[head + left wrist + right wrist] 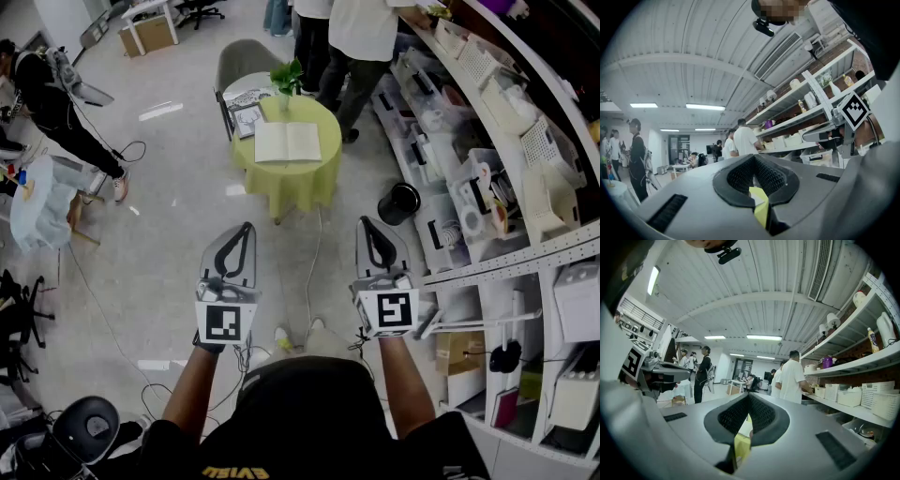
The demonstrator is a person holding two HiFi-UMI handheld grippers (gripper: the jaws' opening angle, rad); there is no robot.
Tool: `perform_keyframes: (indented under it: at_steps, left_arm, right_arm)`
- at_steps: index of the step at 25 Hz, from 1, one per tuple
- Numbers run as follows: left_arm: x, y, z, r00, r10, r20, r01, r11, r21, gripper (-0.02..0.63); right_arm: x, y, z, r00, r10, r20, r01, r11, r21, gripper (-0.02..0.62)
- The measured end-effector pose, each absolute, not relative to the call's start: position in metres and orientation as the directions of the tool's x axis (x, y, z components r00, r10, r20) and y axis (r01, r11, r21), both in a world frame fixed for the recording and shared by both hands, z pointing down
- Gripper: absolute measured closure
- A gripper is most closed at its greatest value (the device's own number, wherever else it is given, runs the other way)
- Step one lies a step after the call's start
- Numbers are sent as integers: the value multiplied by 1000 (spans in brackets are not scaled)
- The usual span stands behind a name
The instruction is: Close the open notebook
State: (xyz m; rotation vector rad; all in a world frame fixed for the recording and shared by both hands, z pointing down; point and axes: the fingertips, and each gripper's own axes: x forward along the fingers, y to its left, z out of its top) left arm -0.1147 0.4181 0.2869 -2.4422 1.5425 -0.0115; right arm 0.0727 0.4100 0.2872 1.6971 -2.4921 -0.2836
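Observation:
The open notebook (287,142) lies flat, white pages up, on a small round table with a yellow-green cloth (281,185), far ahead across the floor. I hold both grippers side by side, level, well short of the table. My left gripper (246,228) is shut and empty, its tips meeting. The right gripper (367,223) is shut and empty too. In the left gripper view the joined jaws of the left gripper (754,157) fill the bottom, with a sliver of yellow cloth (761,208) showing through the gap. The right gripper view shows the right gripper (747,397) the same way.
A potted plant (286,79) and framed pictures (246,111) share the table. A grey chair (246,58) stands behind it. Two people (361,37) stand by the long shelves (487,178) at the right. A black bin (399,202) sits by the shelves. Another person (47,94) stands at far left. Cables cross the floor.

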Motion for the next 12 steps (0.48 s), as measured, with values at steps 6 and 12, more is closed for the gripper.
perform_keyframes:
  at_steps: [6, 12]
  left_arm:
    - [-105, 431, 277, 444, -885, -139, -889, -416, -193, 588]
    - [-98, 433, 272, 449, -882, -141, -888, -422, -184, 586]
  right_arm:
    - [73, 432, 276, -359, -932, -54, -912, 337, 235, 595]
    - [82, 437, 274, -342, -937, -73, -921, 318, 225, 594]
